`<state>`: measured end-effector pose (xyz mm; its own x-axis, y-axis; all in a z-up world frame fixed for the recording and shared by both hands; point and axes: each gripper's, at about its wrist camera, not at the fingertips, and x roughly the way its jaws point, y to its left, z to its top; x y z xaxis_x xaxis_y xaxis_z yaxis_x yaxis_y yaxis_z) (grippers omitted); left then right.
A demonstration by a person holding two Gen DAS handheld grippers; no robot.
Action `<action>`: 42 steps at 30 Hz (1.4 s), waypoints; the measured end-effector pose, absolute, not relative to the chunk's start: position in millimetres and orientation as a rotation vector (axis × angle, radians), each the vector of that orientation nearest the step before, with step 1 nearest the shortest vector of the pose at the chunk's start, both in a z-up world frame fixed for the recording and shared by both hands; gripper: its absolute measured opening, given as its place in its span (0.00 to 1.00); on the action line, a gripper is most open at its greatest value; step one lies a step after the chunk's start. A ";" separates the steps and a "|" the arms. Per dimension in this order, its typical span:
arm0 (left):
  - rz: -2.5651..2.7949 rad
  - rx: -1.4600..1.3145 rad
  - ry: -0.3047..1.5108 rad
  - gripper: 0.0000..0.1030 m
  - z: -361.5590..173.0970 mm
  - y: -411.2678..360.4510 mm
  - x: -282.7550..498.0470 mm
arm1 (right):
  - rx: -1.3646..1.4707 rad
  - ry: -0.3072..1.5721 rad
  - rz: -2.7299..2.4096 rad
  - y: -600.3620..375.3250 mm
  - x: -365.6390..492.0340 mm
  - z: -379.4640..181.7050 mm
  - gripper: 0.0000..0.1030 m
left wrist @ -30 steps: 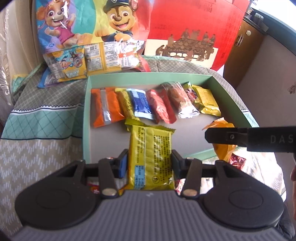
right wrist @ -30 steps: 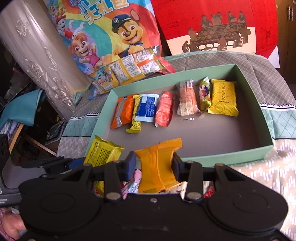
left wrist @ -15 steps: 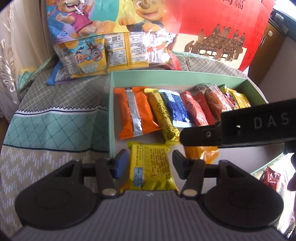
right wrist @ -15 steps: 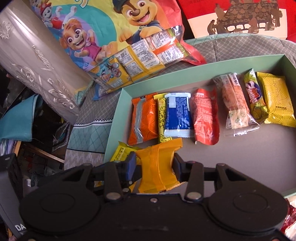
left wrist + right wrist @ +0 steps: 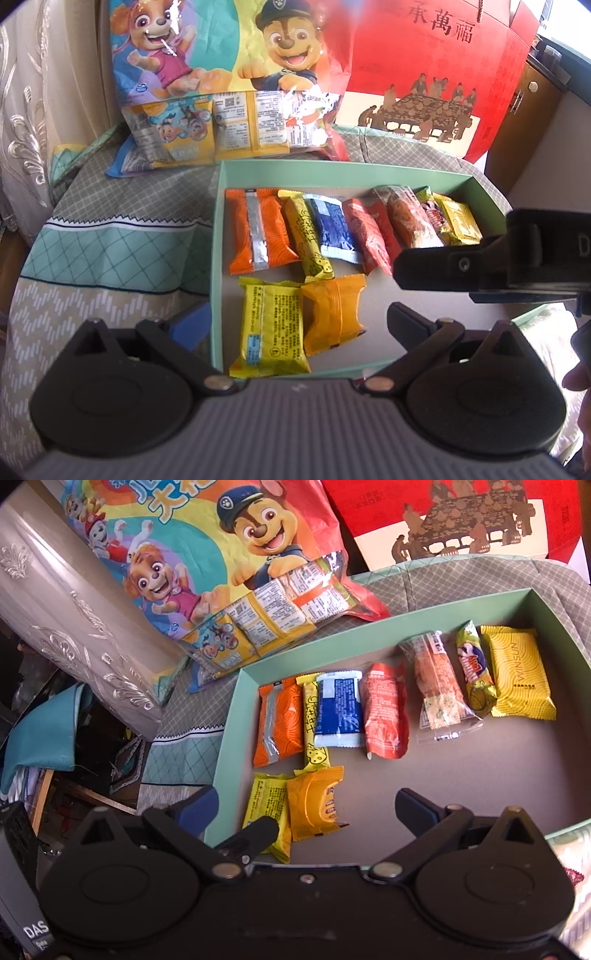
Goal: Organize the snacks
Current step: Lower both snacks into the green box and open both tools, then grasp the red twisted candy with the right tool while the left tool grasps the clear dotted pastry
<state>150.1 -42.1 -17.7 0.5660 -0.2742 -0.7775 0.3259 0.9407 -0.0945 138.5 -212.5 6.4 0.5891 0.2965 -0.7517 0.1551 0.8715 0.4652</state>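
Second row begun in my tray (image 5: 218,258).
Both claws (image 5: 299,321) (image 5: 306,808) have just been opening, released; yellow pack (image 5: 271,328) and orange pack (image 5: 332,314) lie inside, more snacks remain outside.

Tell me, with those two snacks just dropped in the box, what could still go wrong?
The left gripper, jaws just opened, straddles the yellow packet; pulling back could drag it over the green box wall. The orange-yellow packet leans on the yellow stick snack, so the rows may get muddled.

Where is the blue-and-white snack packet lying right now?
In both wrist views the blue-and-white snack packet lies in the green box's back row, between the thin yellow bar and the red packet.
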 end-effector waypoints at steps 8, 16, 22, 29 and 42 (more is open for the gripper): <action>-0.390 0.070 0.920 1.00 -17.6 -59.6 110.2 | 0.507 0.930 0.018 -238.7 73.4 8.6 1.00; -0.419 0.116 0.963 1.00 -32.8 -76.1 80.1 | 0.543 0.924 -0.077 -273.8 20.7 -6.9 1.00; -0.407 0.137 1.011 1.00 -49.1 -79.1 72.9 | 0.609 0.943 -0.123 -295.3 -4.2 -28.2 1.00; -0.434 0.176 1.016 1.00 -56.9 -99.0 69.8 | 0.601 0.932 -0.201 -311.7 -14.2 -41.4 0.99; -0.470 0.186 0.996 0.96 -62.5 -116.1 77.6 | 0.550 0.947 -0.230 -308.8 11.0 -65.4 0.55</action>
